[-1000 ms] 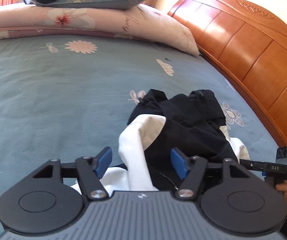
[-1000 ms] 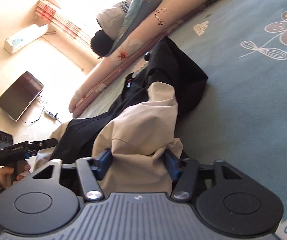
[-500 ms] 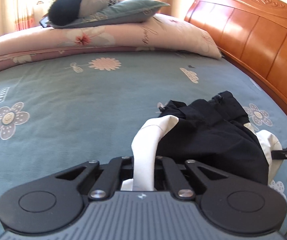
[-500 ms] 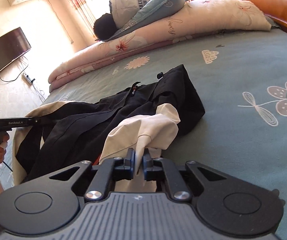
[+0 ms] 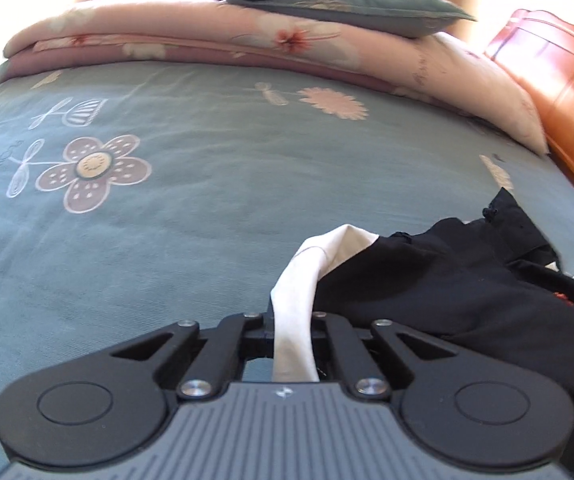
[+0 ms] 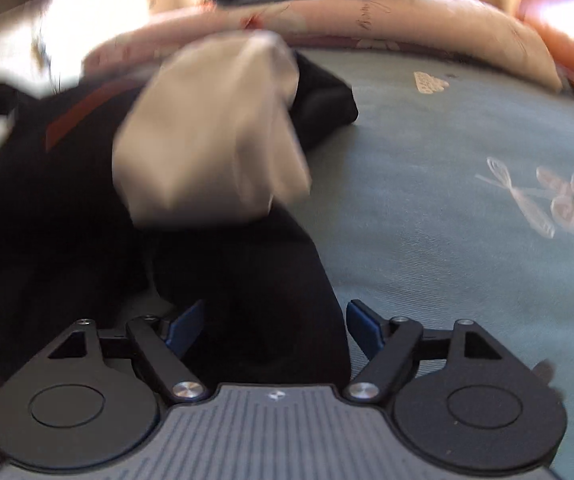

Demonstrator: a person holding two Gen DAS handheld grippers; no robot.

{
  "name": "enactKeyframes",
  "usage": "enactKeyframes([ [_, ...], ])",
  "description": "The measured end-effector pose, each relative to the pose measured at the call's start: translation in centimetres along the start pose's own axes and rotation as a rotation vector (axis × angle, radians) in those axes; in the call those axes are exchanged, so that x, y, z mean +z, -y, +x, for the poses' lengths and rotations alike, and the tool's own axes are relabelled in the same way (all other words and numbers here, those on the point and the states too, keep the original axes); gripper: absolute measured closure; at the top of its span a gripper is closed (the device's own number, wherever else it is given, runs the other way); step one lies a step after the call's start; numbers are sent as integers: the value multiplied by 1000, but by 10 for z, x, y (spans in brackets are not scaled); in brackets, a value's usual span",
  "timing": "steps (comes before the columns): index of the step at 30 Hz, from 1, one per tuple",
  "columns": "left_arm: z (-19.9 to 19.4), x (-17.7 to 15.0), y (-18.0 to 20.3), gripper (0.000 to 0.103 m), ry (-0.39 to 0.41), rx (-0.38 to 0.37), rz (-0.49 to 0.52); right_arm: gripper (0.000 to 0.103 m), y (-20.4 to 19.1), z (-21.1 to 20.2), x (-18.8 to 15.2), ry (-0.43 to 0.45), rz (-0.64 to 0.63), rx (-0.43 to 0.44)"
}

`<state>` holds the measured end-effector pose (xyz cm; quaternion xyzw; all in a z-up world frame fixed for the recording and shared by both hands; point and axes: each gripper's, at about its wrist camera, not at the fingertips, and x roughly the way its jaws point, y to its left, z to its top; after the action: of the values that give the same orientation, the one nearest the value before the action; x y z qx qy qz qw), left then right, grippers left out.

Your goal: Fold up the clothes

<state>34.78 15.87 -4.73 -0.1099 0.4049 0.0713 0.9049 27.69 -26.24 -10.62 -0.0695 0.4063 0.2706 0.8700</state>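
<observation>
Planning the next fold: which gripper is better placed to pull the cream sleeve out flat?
Left. The left gripper is shut on the cream sleeve; the right gripper has just opened, gripping nothing.

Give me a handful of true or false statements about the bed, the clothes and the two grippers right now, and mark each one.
1. The left gripper is shut on the white sleeve. True.
2. The right gripper is clamped on the cream fabric. False: its jaws have just been opening and stand apart, with only black cloth between them, the pads not pressing on it.
3. The black garment lies on a grey-blue flowered bedspread. True.
4. The headboard is white metal. False: it is orange-brown wood.
5. A folded pink quilt lies at the far side of the bed, with a pillow on top. True.
</observation>
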Motion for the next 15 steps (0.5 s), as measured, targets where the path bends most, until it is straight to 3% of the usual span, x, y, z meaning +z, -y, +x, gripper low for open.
enactKeyframes([
  [2,6,0,-9,100,1,3,-31,54,-1,6,0,-35,15,26],
  [3,8,0,-12,99,1,0,-44,62,0,6,2,-39,18,21],
  [4,10,1,-13,98,2,-1,-53,80,1,4,4,-38,19,10],
  [5,10,0,-14,98,3,-1,-51,90,2,3,6,-37,21,-1],
  [7,9,-1,-13,96,6,-2,-40,97,7,-2,13,-33,14,-38],
  [11,1,-3,-12,86,22,-26,9,100,30,-18,30,-30,0,-157],
  [15,-7,-4,-17,65,30,-55,-4,100,70,-31,41,-52,6,-289],
])
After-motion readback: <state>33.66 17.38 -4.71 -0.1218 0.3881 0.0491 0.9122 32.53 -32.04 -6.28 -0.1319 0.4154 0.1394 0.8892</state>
